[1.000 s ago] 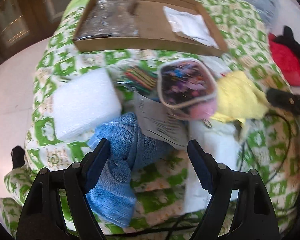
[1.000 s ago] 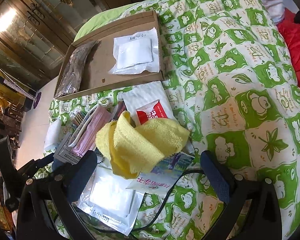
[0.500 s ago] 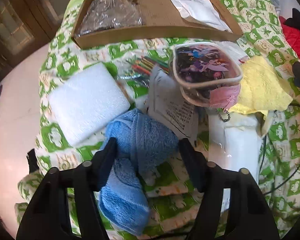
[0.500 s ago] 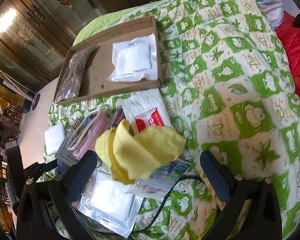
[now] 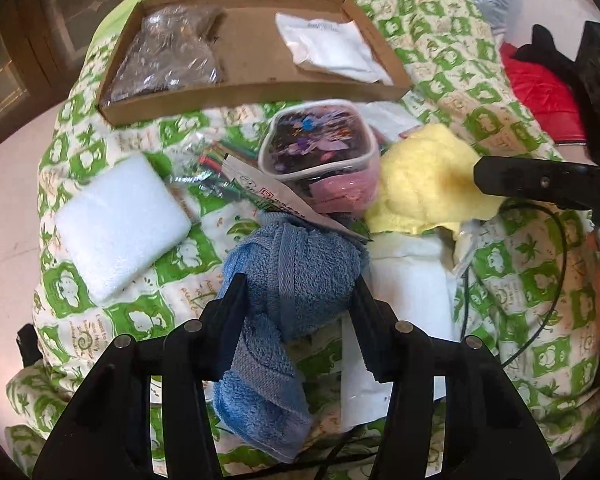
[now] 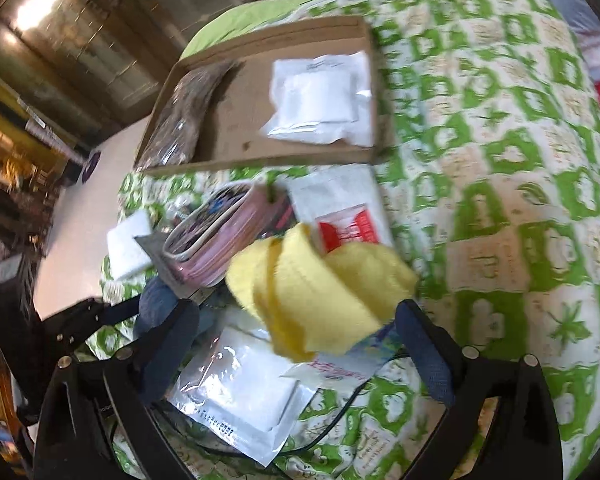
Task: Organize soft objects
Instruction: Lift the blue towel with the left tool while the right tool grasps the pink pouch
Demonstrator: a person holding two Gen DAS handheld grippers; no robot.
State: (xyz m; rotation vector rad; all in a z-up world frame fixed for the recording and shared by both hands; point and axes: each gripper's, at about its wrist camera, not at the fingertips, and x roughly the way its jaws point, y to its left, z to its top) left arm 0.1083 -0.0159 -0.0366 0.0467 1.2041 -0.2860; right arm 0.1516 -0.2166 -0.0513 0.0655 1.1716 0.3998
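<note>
— Lighting? 
— Bright, even daylight on the green quilt; soft shadows only. Plastic-wrapped dark bundle shows specular glare. A hot glare patch sits on the cabinet doors, which are otherwise dim.
— Sharpness? 
— Left wrist view mostly crisp. Right wrist view motion-smeared throughout. Both bend strongly at the edges, corners black.

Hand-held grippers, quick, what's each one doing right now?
Left hand-held gripper: closing on the bunched blue terry towel.
Right hand-held gripper: closing around the crumpled yellow cloth, not yet gripping.

right-wrist view motion-blurred, red cloth partly hidden
</note>
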